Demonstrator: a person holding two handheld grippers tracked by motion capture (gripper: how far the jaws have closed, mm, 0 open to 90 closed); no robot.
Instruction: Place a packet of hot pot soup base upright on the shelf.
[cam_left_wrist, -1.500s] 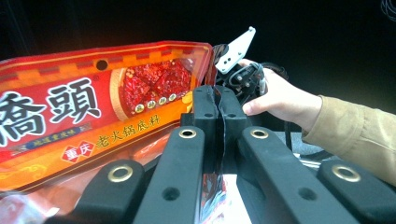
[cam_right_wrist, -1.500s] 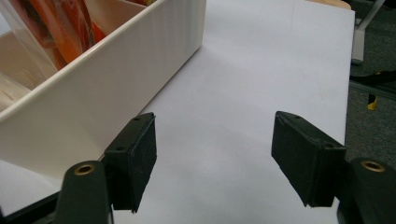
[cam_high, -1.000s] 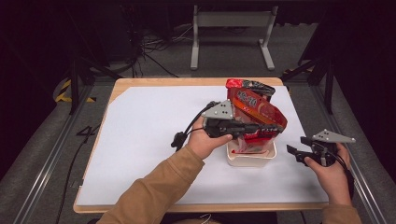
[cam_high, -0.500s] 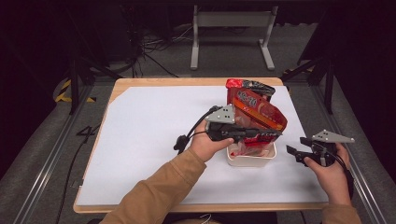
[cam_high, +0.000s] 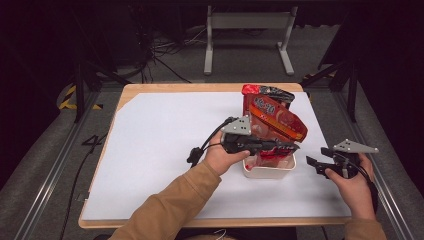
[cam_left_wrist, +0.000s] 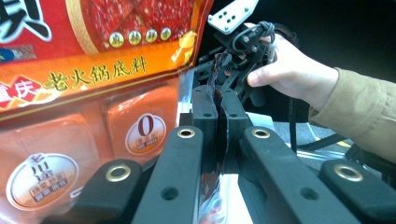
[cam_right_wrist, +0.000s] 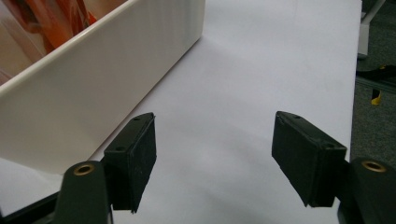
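While it stands tilted in a small white tub (cam_high: 269, 171), the red hot pot soup base bag (cam_high: 272, 120) leans up and back toward the far side of the table (cam_high: 150, 140). The bag's bottom end sits down inside the tub, and its top end, with a dark strip, points to the far edge. The tub rests on the white sheet that covers the table, near the right side and close to the person. From the left, the left gripper (cam_high: 285, 146) reaches across the front of the bag, just above the tub. Its two black jaws are pressed together on a thin edge of the bag, and in the left gripper view a sliver of shiny plastic (cam_left_wrist: 219, 140) is pinched between the pads. That same view has the bag's red and orange front, with yellow writing and round labels, right beside the jaws. The left hand (cam_high: 220, 155) holds this gripper, with a tan sleeve (cam_high: 170, 210) behind it. Off to the right, the right gripper (cam_high: 315, 162) sits low near the tub but apart from it. Its jaws stand wide apart with nothing between them, and in the right gripper view the white sheet lies under them, with the tub's wall (cam_right_wrist: 93, 79) just to one side.
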